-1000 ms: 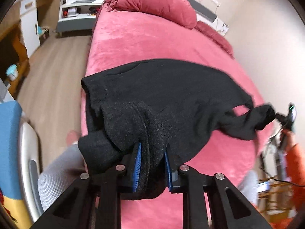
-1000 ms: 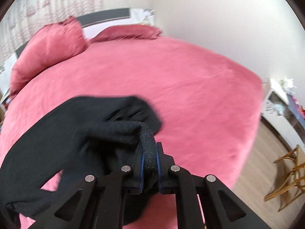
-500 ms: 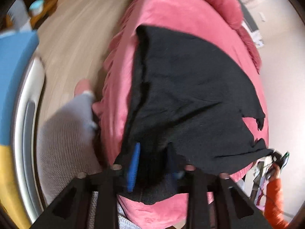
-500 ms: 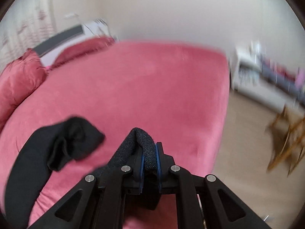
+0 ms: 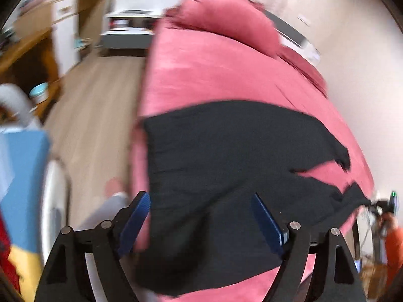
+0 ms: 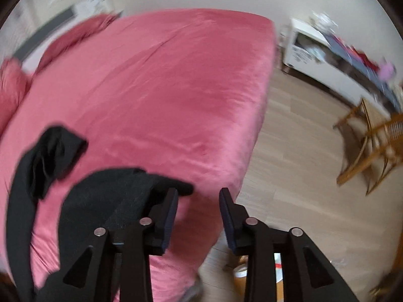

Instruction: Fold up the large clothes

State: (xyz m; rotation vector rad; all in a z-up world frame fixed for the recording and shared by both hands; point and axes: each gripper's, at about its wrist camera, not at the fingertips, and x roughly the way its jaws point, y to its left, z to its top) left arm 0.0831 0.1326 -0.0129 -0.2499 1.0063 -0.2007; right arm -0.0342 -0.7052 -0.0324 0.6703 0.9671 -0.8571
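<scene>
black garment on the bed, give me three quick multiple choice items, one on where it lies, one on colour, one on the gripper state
1. Where does the black garment lie?
A. spread on the bed's near end
B. on the wood floor
C. over the wooden chair

2. What colour is the bed cover?
A. white
B. pink
C. blue

3. How do the left gripper and the right gripper stand?
A. both shut on cloth
B. only the left open
C. both open, gripping nothing

Answers:
1. A, the cloth rests flat on the cover, its near edge draping over the side.
2. B, pink shows all around the garment in both views.
3. C, each pair of blue pads stands well apart with no cloth pinched between.
</scene>
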